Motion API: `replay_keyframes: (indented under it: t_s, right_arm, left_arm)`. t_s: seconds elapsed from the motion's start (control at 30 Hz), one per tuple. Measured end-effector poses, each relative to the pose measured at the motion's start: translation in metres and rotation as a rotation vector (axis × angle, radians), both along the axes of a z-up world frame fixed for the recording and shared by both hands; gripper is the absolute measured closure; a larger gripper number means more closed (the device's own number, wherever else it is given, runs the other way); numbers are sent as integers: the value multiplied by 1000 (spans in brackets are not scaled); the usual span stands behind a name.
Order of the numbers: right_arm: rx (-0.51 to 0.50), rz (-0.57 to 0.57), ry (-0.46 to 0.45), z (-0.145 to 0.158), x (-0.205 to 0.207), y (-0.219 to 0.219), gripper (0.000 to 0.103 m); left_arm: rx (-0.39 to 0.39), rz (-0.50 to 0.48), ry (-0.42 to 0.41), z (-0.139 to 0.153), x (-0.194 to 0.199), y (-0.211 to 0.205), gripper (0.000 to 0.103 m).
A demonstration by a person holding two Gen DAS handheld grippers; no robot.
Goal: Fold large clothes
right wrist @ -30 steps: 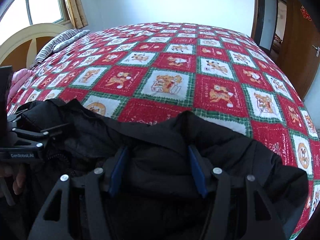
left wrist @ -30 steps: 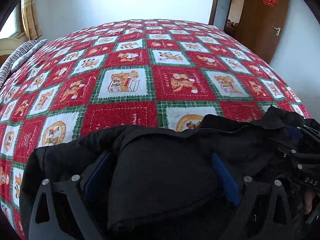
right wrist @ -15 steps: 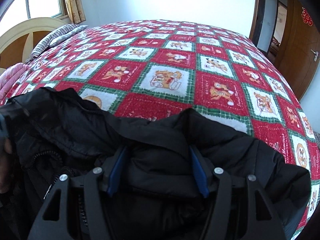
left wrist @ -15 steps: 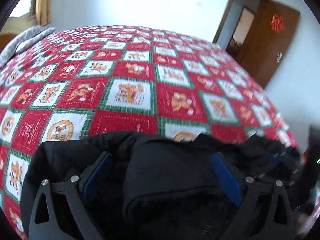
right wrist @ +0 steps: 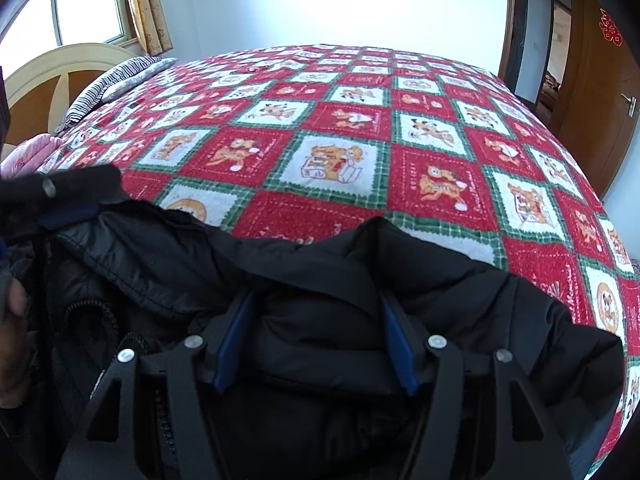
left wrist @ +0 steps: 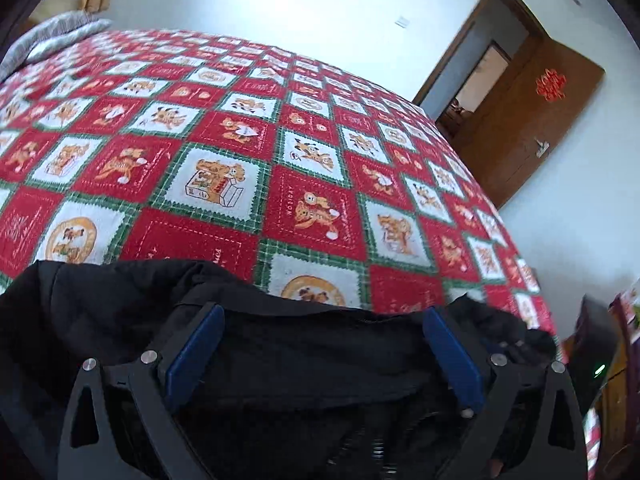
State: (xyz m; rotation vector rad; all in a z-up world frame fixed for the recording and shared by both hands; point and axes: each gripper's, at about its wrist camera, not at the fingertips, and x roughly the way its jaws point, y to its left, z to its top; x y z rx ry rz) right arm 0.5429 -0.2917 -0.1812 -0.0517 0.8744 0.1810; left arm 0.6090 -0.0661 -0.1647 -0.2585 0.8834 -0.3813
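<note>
Black padded jacket (right wrist: 332, 332) bunches between both pads, each gripper, left (left wrist: 320, 344) and right (right wrist: 316, 336), clamping a thick fold.

- Daylight fills the room, coming from the window (right wrist: 90, 8) at the upper left of the right wrist view.
- The white wall (right wrist: 320, 0) behind the bed is bright, nearly washed out.
- The black jacket (right wrist: 320, 340) is dark, with little detail in its folds.
- The left wrist view is tilted and softly blurred, most near the bedspread (left wrist: 280, 160) edges.
- Fisheye lenses bulge the bed; corners go black.
</note>
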Motion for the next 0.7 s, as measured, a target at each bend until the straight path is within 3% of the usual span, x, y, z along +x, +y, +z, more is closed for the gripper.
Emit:
replay_keyframes:
  t_s: [0.07, 0.3, 0.7]
  right_arm:
    - [2, 1, 1, 0, 0, 0, 38]
    - [-12, 2, 1, -1, 1, 2, 37]
    - [-28, 5, 7, -2, 2, 4, 36]
  left_arm:
    - [72, -16, -34, -4, -5, -9, 3]
    - [217, -4, -66, -17, -9, -23, 3]
    - [315, 4, -73, -26, -7, -33, 3]
